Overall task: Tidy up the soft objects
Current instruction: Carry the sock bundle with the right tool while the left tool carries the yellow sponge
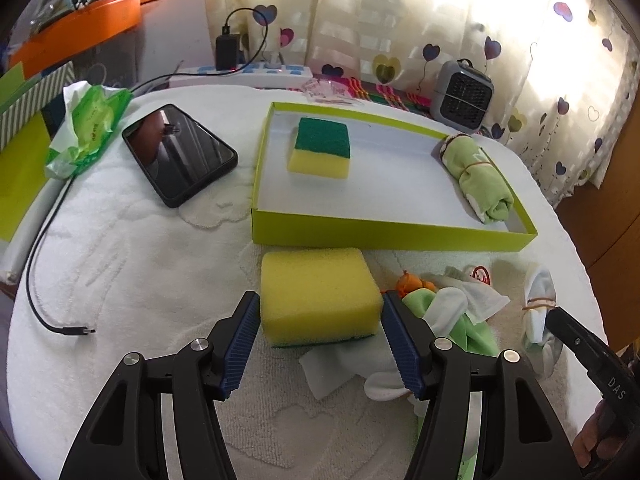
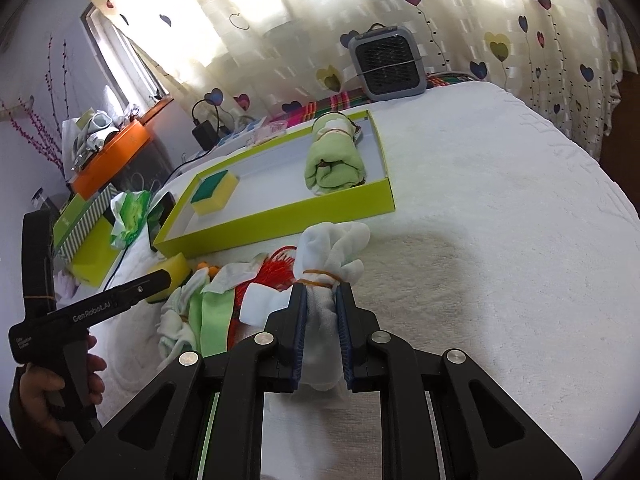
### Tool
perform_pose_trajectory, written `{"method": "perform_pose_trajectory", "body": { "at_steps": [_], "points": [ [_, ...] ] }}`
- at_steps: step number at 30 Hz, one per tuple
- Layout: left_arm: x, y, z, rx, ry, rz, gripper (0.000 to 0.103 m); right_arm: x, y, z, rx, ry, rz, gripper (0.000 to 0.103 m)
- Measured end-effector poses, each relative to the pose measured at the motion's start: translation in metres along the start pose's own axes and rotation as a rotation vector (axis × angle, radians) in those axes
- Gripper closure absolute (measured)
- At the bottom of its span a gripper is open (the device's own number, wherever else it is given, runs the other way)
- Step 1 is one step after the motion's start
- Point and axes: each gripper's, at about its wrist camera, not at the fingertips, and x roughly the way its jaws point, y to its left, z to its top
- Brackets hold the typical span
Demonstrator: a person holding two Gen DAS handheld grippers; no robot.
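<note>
Between the right gripper (image 2: 323,312) jaws sits a white cloth roll (image 2: 334,256) tied with a rubber band; the blue pads pinch its lower end just under the band, drawn in narrow, while the loose top flops out ahead of the tips. The grip is low on a limp bundle, so I judge the free end could sag or swing on the way over and catch the near wall of the lime-green box tray (image 2: 280,216) ahead and left of the jaws, or the cloth could creep out from between the pads. The left gripper (image 1: 320,344) stands spread wide, with a yellow sponge (image 1: 318,296) lying between its pads; the right pad seems to touch the sponge's side and the left pad sits just at its edge, but no squeeze shows. If that gripper closes off-centre the sponge may twist or drag the cloth pile (image 1: 444,312) right of the jaws. Beyond the tips, inside the tray, a green-topped sponge (image 1: 320,148) lies left and a rolled green towel (image 1: 478,178) right.
</note>
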Motion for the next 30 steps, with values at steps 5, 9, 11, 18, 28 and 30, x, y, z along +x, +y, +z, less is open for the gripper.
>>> {"method": "perform_pose_trajectory", "body": {
  "at_steps": [5,9,11,18,28,30],
  "points": [
    [0.001,0.001,0.000,-0.009,-0.002,-0.006,0.042,0.001,0.000,-0.001,-0.001,0.001,0.001,0.087],
    [0.000,0.003,-0.001,-0.014,-0.010,-0.012,0.044,0.001,0.000,-0.001,0.002,0.001,0.001,0.087],
    [-0.001,0.003,-0.001,-0.016,-0.014,-0.015,0.044,0.001,0.000,-0.001,0.000,0.000,0.001,0.087],
    [-0.006,0.008,-0.003,-0.026,-0.036,-0.019,0.049,0.001,0.000,-0.001,0.001,-0.001,0.001,0.087],
    [-0.014,0.009,-0.002,-0.024,-0.059,-0.015,0.049,0.000,-0.001,0.001,-0.001,-0.008,0.004,0.087],
    [-0.015,0.009,-0.002,-0.021,-0.060,-0.015,0.049,0.000,0.000,0.001,-0.003,-0.009,0.005,0.087]
  ]
}}
